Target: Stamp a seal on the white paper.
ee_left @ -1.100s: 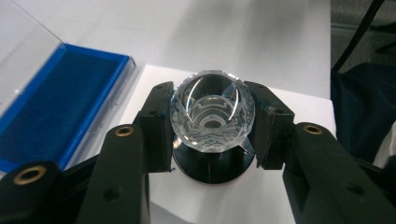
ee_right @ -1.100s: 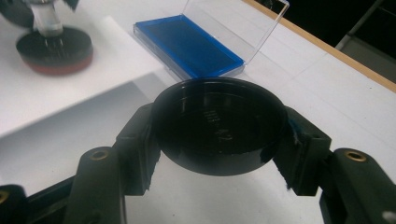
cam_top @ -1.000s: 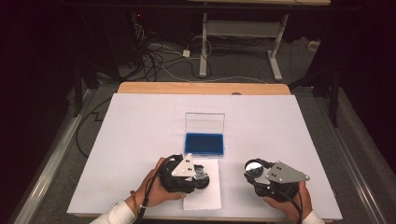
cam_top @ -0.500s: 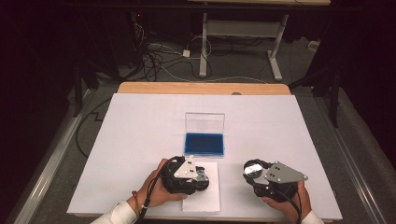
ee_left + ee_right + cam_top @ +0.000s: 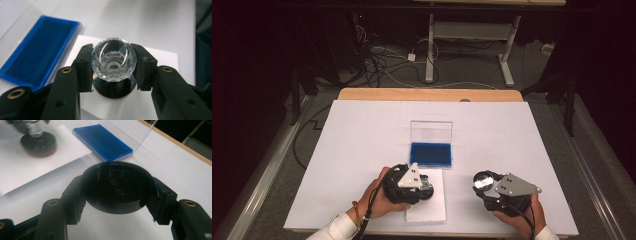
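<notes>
Clear faceted glass forms the knob of the stamp (image 5: 113,60), pinched at its sides by the left gripper (image 5: 113,67), its black base resting on the white paper (image 5: 432,200) at 6 o'clock from the blue ink pad (image 5: 430,154). The right gripper (image 5: 117,192), at 3 o'clock of the left, clamps the black cap (image 5: 117,186) by its rim. Both pieces look hard, smooth and light, so probably slippery; the widest girth seems the best place to hold.
</notes>
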A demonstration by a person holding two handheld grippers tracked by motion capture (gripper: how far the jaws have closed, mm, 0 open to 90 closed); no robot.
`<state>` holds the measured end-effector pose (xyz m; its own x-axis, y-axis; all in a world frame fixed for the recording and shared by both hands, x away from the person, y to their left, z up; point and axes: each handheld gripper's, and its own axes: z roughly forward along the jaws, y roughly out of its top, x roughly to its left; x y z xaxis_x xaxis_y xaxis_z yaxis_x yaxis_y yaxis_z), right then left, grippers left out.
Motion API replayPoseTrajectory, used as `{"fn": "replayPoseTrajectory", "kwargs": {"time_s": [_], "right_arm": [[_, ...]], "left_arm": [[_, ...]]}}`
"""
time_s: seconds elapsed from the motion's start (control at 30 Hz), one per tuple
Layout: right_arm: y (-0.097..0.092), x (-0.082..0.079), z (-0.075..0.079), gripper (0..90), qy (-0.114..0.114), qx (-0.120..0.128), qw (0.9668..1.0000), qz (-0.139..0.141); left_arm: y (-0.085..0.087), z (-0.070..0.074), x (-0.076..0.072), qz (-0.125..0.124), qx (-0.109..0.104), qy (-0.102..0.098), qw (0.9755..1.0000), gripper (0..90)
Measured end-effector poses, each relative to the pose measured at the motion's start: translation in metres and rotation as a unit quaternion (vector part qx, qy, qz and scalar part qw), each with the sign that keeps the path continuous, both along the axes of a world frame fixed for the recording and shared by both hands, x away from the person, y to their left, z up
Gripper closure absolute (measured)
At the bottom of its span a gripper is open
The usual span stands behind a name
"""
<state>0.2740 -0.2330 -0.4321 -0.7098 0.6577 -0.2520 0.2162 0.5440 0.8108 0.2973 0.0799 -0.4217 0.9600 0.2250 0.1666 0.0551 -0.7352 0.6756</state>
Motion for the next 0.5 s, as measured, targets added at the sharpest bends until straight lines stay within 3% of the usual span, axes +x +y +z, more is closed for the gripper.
{"fn": "replayPoseTrajectory", "kwargs": {"time_s": [0.03, 0.07, 0.1, 0.2, 0.27, 0.33, 0.37, 0.5], "right_arm": [[0.0, 0.0, 0.0, 38.9, -0.001, 0.0, 1.0, 0.001], [0.0, 0.0, 0.0, 38.9, -0.001, 0.0, 1.0, 0.001], [-0.001, 0.001, -0.001, 38.9, 0.003, 0.001, 1.0, -0.001], [0.0, 0.0, -0.001, 38.9, 0.0, -0.002, 1.0, 0.0], [-0.001, 0.0, 0.0, 38.9, 0.0, 0.0, 1.0, -0.002], [-0.001, 0.001, 0.0, 38.9, 0.002, 0.001, 1.0, -0.002], [-0.001, 0.001, -0.001, 38.9, 0.001, 0.0, 1.0, -0.002], [-0.001, 0.0, 0.0, 39.0, 0.001, 0.002, 1.0, -0.002]], "left_arm": [[0.0, 0.0, 0.0, 0.0, 0.0, 0.0, 1.0, 54.5], [0.001, 0.0, 0.006, 0.02, -0.004, 0.008, 0.9998, 54.5], [0.009, -0.003, 0.018, 0.046, -0.025, 0.037, 0.9979, 54.5], [0.007, -0.002, 0.009, 0.011, -0.022, 0.033, 0.9992, 54.5], [0.006, -0.001, 0.008, 0.004, -0.043, 0.051, 0.9978, 54.5], [0.003, 0.001, 0.003, -0.012, -0.037, 0.047, 0.9981, 54.5], [0.002, 0.001, 0.002, -0.007, -0.028, 0.036, 0.9989, 54.5], [0.001, -0.002, 0.002, -0.004, -0.027, 0.043, 0.9987, 54.5]]}}
